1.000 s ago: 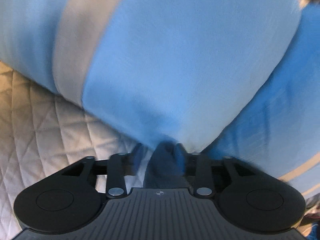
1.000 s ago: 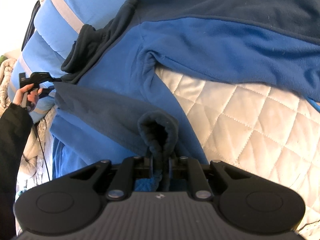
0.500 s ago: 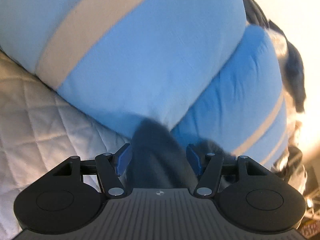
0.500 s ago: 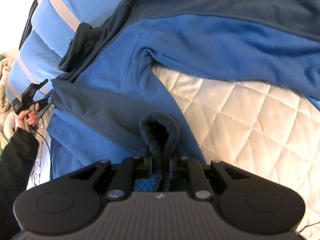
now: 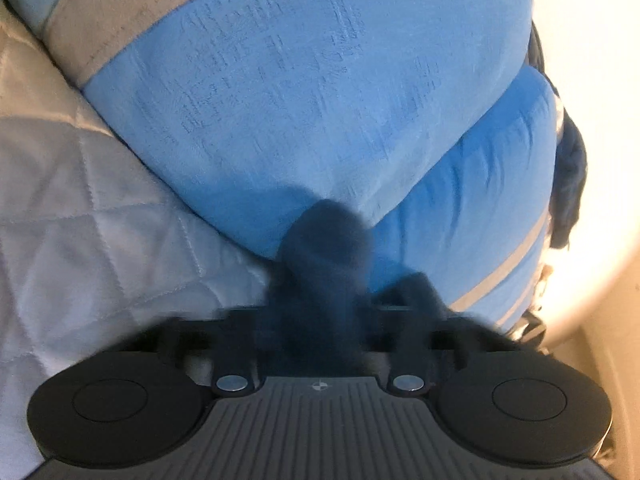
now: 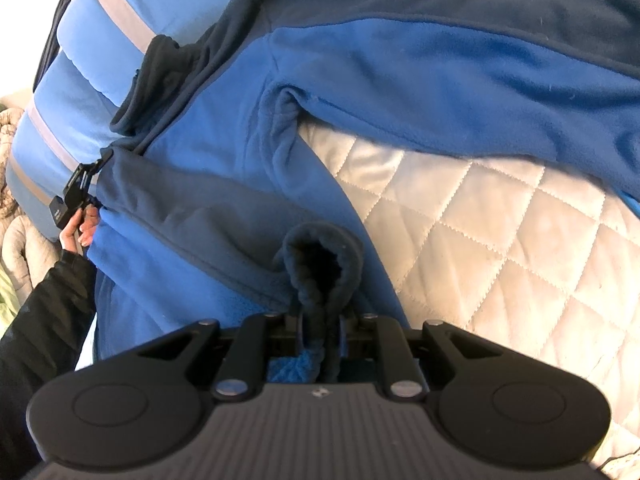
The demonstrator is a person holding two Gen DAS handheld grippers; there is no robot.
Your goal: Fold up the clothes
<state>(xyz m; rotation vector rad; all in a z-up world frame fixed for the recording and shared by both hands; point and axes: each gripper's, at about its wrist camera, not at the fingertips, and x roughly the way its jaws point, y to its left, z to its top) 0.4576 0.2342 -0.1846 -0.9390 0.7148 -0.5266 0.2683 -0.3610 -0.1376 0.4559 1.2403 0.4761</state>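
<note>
A blue fleece jacket (image 6: 400,80) with navy panels lies spread on a white quilted cover (image 6: 480,220). My right gripper (image 6: 320,320) pinches a rolled navy hem (image 6: 320,256) of the jacket; its jaws are opening slightly, with the fabric still pressed between the pads. In the right wrist view my left gripper (image 6: 86,178) grips the jacket's far left edge, next to the pillows. In the left wrist view, a bunch of navy fleece (image 5: 324,240) fills the left gripper (image 5: 320,312). Those jaws are closing on it, and the fabric hides the fingertips.
Two stacked light-blue pillows (image 5: 320,80) with grey stripes stand close in front of the left gripper, and the pillows (image 6: 132,8) also fill the right wrist view's upper left. A person's hand (image 6: 80,232) and black sleeve (image 6: 40,320) hold the left gripper. Beige bedding (image 6: 16,240) lies at far left.
The left jaws stood apart around the navy fleece half a second ago and have now closed on it. The left gripper has sunk along the pillows. The right gripper has kept still.
</note>
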